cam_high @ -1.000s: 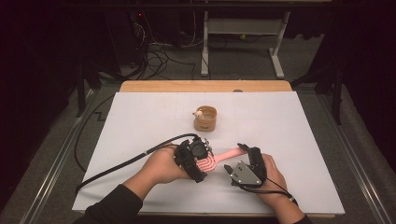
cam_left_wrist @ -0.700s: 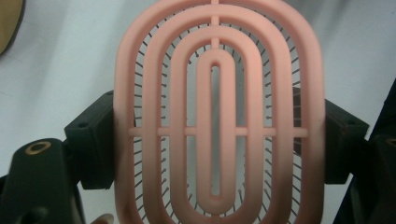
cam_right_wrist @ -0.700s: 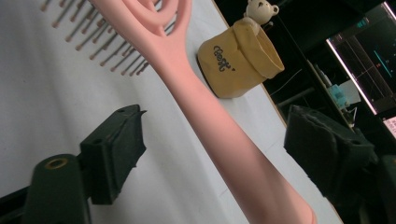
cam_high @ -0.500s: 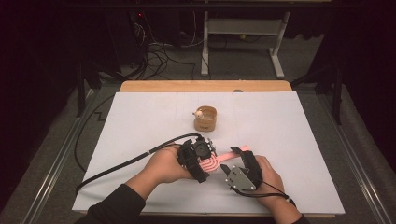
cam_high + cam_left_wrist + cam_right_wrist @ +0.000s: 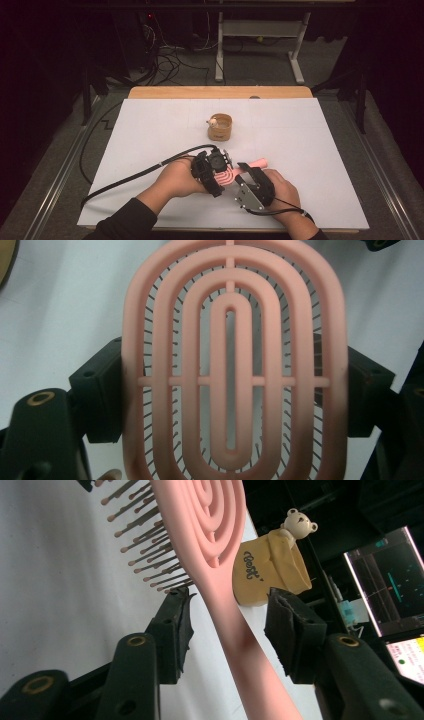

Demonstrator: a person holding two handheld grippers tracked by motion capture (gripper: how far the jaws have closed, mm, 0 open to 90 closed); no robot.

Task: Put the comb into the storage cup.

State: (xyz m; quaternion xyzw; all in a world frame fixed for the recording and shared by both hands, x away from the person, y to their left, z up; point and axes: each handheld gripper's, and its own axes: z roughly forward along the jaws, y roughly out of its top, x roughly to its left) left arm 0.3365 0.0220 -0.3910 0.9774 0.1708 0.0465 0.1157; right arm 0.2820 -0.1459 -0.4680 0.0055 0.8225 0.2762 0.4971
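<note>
Hairbrush [image 5: 235, 175] in the high view lies low over the white table [image 5: 150, 130], head clamped in the left gripper [image 5: 216, 172]; since a second ago the right gripper [image 5: 248, 176] has slid in along the handle, which points right and away. A tan cup [image 5: 220, 127] stands farther back; dark floor and cables lie beyond.

The left gripper view has the oval head [image 5: 232, 365] gripped on both edges.

In the right gripper view, jaws have just been closing around the handle [image 5: 240, 640], gaps still showing either side.
</note>
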